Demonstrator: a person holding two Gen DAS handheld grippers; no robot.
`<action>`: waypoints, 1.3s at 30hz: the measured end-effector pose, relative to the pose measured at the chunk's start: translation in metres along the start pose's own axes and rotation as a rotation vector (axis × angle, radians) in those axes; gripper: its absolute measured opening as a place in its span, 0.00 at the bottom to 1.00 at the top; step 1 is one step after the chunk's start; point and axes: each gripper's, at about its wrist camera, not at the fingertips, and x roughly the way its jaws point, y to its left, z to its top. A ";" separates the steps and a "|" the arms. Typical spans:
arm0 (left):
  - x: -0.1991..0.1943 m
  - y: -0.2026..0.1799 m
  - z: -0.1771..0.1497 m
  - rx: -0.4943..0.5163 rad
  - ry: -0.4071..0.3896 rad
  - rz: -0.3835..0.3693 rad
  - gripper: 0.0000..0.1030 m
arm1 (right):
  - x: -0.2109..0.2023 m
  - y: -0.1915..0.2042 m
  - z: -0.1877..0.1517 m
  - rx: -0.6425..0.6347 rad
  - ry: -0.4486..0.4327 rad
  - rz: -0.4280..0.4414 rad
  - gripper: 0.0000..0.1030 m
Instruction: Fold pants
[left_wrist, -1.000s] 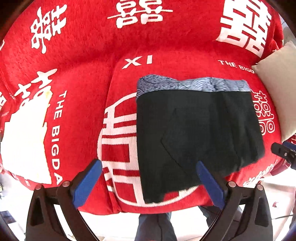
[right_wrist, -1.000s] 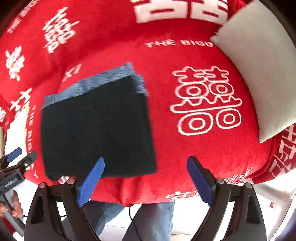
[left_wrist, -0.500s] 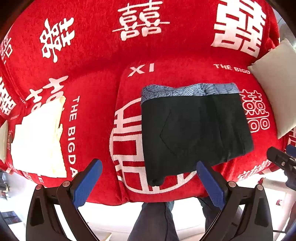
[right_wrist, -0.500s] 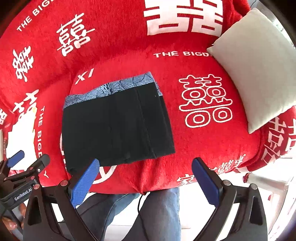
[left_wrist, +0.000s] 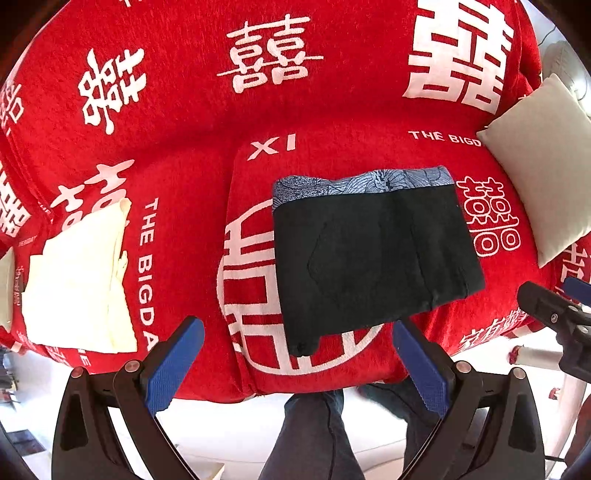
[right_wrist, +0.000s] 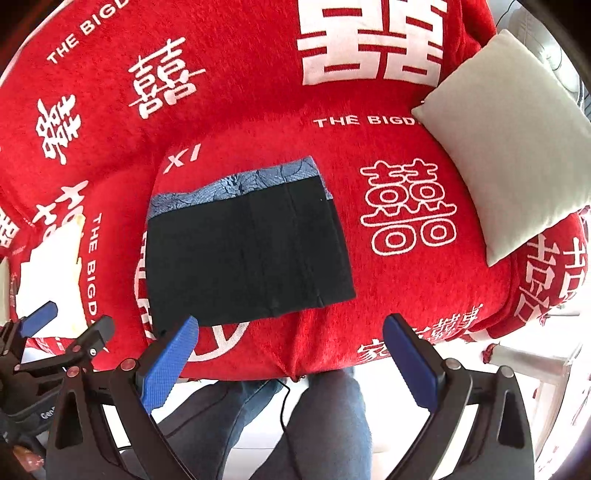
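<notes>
A home, most likely a living room: a sofa (left_wrist: 332, 122) draped in a red throw printed with white double-happiness characters, a cream cushion (right_wrist: 506, 144) at one end, folded pale cloth (left_wrist: 81, 280) on the seat, light floor (left_wrist: 229, 424) below

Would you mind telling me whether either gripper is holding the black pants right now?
No, the black pants lie folded on the red sofa cover, apart from the open left gripper and right gripper.
</notes>
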 end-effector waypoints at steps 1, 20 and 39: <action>-0.003 -0.002 -0.001 -0.005 -0.008 0.002 0.99 | -0.001 -0.001 0.000 -0.007 -0.003 0.006 0.98; -0.028 -0.042 -0.012 -0.105 -0.035 0.102 0.99 | -0.004 -0.031 0.002 -0.120 0.020 0.078 0.98; -0.030 -0.049 -0.024 -0.118 -0.009 0.115 0.99 | -0.001 -0.025 -0.004 -0.185 0.040 0.055 0.98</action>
